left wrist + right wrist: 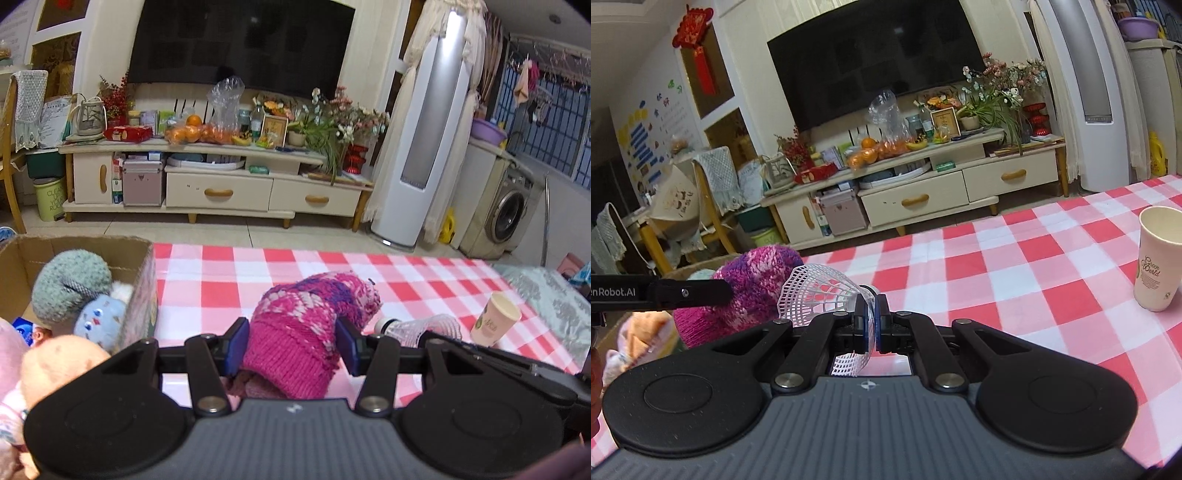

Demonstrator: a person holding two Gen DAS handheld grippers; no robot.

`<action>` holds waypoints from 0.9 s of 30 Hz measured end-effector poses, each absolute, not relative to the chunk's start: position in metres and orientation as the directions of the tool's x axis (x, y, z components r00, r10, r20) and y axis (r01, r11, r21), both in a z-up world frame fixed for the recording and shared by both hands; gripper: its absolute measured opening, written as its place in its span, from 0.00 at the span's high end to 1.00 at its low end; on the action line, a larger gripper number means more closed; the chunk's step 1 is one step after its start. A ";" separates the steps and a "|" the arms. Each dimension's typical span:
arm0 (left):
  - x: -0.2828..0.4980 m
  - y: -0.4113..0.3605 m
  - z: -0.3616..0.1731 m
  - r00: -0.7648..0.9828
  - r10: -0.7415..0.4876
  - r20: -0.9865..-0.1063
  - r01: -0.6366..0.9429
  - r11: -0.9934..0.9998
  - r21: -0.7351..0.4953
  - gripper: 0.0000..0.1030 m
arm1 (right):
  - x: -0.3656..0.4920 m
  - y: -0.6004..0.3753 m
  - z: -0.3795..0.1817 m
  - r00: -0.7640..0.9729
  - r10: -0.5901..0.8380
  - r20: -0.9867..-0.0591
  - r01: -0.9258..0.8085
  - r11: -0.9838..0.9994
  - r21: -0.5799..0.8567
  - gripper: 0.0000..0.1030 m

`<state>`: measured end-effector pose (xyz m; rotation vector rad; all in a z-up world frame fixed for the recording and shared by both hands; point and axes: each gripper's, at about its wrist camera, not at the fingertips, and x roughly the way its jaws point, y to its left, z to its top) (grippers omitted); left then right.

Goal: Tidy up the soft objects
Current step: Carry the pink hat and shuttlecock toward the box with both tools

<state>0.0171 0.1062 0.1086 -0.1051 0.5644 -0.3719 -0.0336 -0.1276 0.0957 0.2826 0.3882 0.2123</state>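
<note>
A pink and purple knitted hat (310,325) is pinched at its ribbed cuff by my left gripper (291,341), held just above the red-checked tablecloth (369,273). In the right wrist view the same hat (753,291) shows at the left behind the left gripper's arm. My right gripper (871,317) is shut on the skirt of a white plastic shuttlecock (820,291); the shuttlecock (417,328) also shows right of the hat in the left wrist view. A cardboard box (144,280) at the left holds a grey-green knitted hat (70,284), a pale blue soft toy (99,321) and other soft things.
A paper cup (1156,262) stands on the cloth at the right, also seen as the cup (495,319) from the left wrist. Beyond the table edge are a TV cabinet (221,184), a tall white air conditioner (424,147) and a washing machine (506,214).
</note>
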 end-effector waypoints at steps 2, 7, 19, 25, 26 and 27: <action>0.015 0.112 0.114 0.788 -0.375 -0.488 0.312 0.927 -0.208 0.51 | -0.036 -0.122 0.100 0.906 0.261 -0.334 -0.155 0.937 0.312 0.98; 0.010 0.132 0.126 0.810 -0.375 -0.450 0.297 0.925 -0.237 0.51 | -0.035 -0.106 0.116 0.904 0.297 -0.309 -0.188 0.923 0.336 0.98; 0.009 0.197 0.144 0.874 -0.304 -0.379 0.191 0.932 -0.307 0.64 | -0.010 -0.038 0.154 0.875 0.411 -0.255 -0.315 0.884 0.345 0.98; 0.022 0.232 0.137 0.887 -0.228 -0.401 0.083 0.934 -0.347 0.86 | 0.013 0.003 0.164 0.853 0.460 -0.249 -0.377 0.870 0.316 0.98; 0.024 0.237 0.133 0.881 -0.223 -0.417 0.065 0.931 -0.359 0.86 | 0.017 0.009 0.163 0.850 0.462 -0.253 -0.383 0.872 0.305 0.98; 0.027 0.240 0.129 0.875 -0.215 -0.434 0.052 0.932 -0.358 0.86 | 0.022 0.016 0.162 0.847 0.463 -0.260 -0.386 0.873 0.297 0.98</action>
